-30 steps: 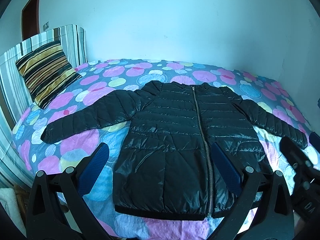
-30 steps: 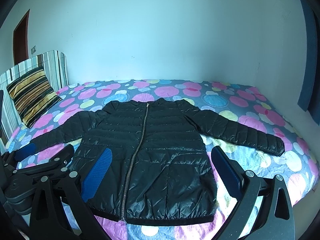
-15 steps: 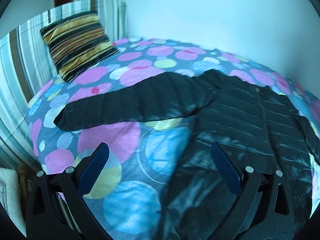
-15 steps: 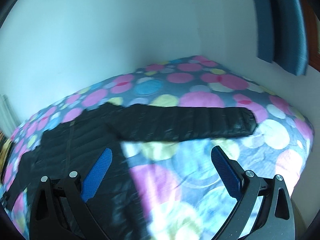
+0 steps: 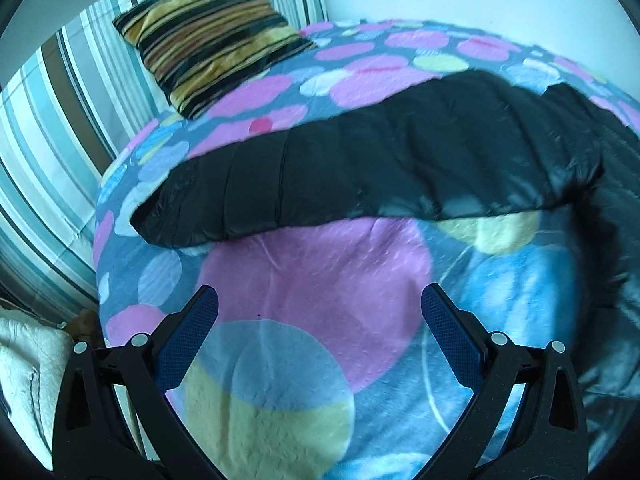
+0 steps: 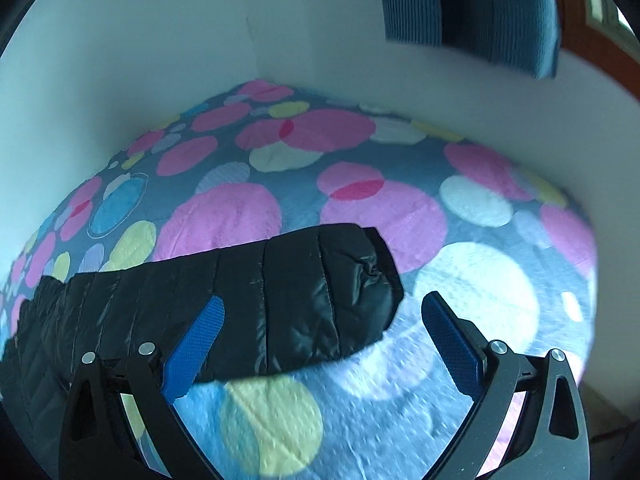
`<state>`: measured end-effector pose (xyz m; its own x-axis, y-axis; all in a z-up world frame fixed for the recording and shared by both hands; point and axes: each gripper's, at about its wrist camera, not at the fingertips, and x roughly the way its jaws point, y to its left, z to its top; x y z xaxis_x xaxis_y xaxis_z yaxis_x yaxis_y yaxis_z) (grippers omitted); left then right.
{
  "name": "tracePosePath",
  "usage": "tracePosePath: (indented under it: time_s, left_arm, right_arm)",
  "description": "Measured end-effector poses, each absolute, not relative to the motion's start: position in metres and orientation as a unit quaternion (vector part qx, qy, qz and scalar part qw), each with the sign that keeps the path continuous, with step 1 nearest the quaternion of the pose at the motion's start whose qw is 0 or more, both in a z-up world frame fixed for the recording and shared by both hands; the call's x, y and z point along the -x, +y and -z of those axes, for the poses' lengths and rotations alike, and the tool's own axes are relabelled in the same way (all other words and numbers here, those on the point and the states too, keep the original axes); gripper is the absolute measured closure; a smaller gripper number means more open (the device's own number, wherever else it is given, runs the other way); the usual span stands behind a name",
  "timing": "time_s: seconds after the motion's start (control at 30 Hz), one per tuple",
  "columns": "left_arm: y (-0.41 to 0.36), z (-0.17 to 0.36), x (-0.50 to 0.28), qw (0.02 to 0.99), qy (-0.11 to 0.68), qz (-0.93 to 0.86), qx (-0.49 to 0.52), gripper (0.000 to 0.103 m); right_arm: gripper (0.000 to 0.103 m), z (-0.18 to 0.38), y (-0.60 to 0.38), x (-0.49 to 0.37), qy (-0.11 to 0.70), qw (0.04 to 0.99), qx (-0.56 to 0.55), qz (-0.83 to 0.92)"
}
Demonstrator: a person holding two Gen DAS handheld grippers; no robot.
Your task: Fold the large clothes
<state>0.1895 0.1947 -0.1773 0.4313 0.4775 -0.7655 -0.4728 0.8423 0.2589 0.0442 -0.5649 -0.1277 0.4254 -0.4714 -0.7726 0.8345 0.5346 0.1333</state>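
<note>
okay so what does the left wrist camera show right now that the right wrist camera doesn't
Only the left wrist view shows the striped pillow, the striped headboard and the open left gripper short of one jacket sleeve. Only the right wrist view shows the blue curtain, the room corner and the open right gripper at the other sleeve's cuff. Both show the black jacket on the spotted bedspread.

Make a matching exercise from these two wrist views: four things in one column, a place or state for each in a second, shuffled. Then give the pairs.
Things
1. striped pillow
2. left gripper
3. right gripper
4. blue curtain

Places or states
A. hangs on the wall by the window frame
B. open, a jacket sleeve cuff between its fingers
C. leans against the striped headboard
D. open, over bare dotted bedspread

Pairs: 1-C, 2-D, 3-B, 4-A
</note>
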Motion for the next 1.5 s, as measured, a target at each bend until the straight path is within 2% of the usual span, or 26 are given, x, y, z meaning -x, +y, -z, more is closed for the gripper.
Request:
tracePosePath:
  time_s: [0.33, 0.57, 0.63, 0.67, 0.73, 0.8, 0.9, 1.1, 1.27, 1.5]
  left_arm:
    - [0.199, 0.191, -0.192, 0.842, 0.456, -0.287, 0.002, 0.002]
    - [0.2, 0.192, -0.193, 0.842, 0.456, -0.289, 0.0, 0.002]
    - [0.199, 0.191, -0.193, 0.842, 0.455, -0.29, -0.003, 0.002]
    - [0.199, 0.191, -0.193, 0.842, 0.455, -0.29, -0.003, 0.002]
    - [0.199, 0.191, -0.192, 0.842, 0.455, -0.29, -0.001, 0.002]
    - [0.199, 0.191, -0.192, 0.842, 0.455, -0.29, 0.0, 0.002]
    - [0.199, 0.192, -0.192, 0.842, 0.454, -0.291, -0.004, 0.002]
    - [0.199, 0.192, -0.191, 0.843, 0.454, -0.288, 0.004, 0.002]
    - [0.2, 0.192, -0.191, 0.843, 0.454, -0.287, 0.006, 0.002]
    - [0.202, 0.193, -0.191, 0.845, 0.455, -0.282, 0.02, 0.002]
  right_arm:
    - [0.005, 0.179, -0.594, -0.056, 0.377, 0.763, -0.318, 0.417]
    - [0.006, 0.173, -0.583, -0.049, 0.358, 0.759, -0.351, 0.415]
    - [0.012, 0.175, -0.584, -0.053, 0.356, 0.756, -0.341, 0.43]
    - [0.024, 0.176, -0.585, -0.053, 0.351, 0.754, -0.343, 0.436]
    - [0.038, 0.175, -0.586, -0.055, 0.34, 0.758, -0.349, 0.433]
    - [0.062, 0.173, -0.586, -0.059, 0.331, 0.767, -0.358, 0.417]
    - [0.079, 0.158, -0.577, -0.066, 0.315, 0.781, -0.358, 0.404]
    - [0.083, 0.108, -0.53, -0.091, 0.282, 0.829, -0.288, 0.387]
    - [0.084, 0.064, -0.454, -0.142, 0.275, 0.883, -0.214, 0.315]
    - [0.086, 0.048, -0.314, -0.224, 0.293, 0.93, -0.112, 0.19]
